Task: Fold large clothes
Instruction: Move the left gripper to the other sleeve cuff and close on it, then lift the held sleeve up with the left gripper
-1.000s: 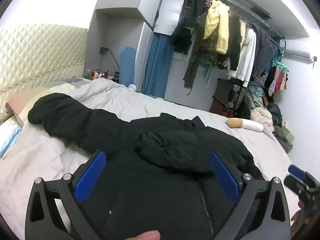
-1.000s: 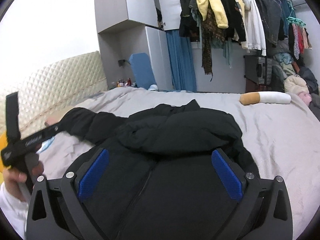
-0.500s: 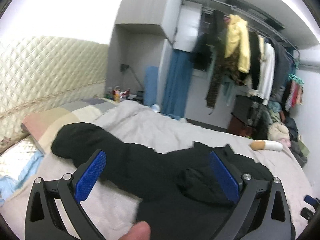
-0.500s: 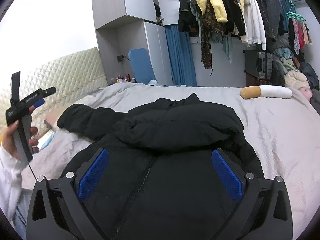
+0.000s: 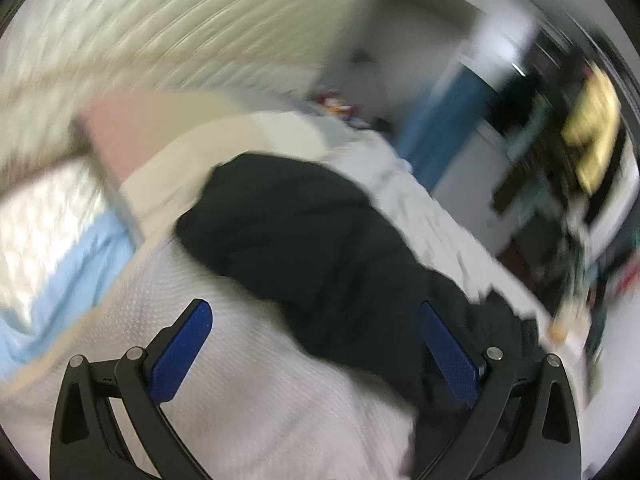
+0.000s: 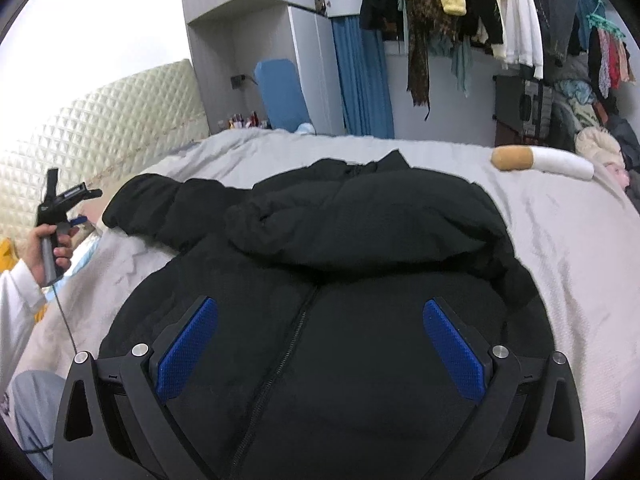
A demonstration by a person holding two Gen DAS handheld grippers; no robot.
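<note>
A black puffy jacket (image 6: 340, 272) lies zipper-up on a grey bed (image 6: 568, 248). Its right sleeve is folded across the chest; its left sleeve (image 6: 160, 208) stretches out toward the headboard. My right gripper (image 6: 320, 344) is open and empty above the jacket's lower front. The left wrist view is blurred by motion: my left gripper (image 5: 316, 348) is open and empty, above the bedsheet, with the outstretched black sleeve (image 5: 288, 232) just ahead of it. The left gripper also shows in the right wrist view (image 6: 64, 204), held up in a hand at the far left.
A quilted cream headboard (image 6: 100, 136) and pillows (image 5: 132, 136) stand at the left. A cigarette-shaped cushion (image 6: 540, 162) lies at the bed's far right. A rack of hanging clothes (image 6: 480, 12) and a blue curtain (image 6: 360, 80) are behind the bed.
My left gripper has swung left and down toward the outstretched sleeve and pillows, so its view is now blurred. My right gripper has stayed almost still over the jacket.
</note>
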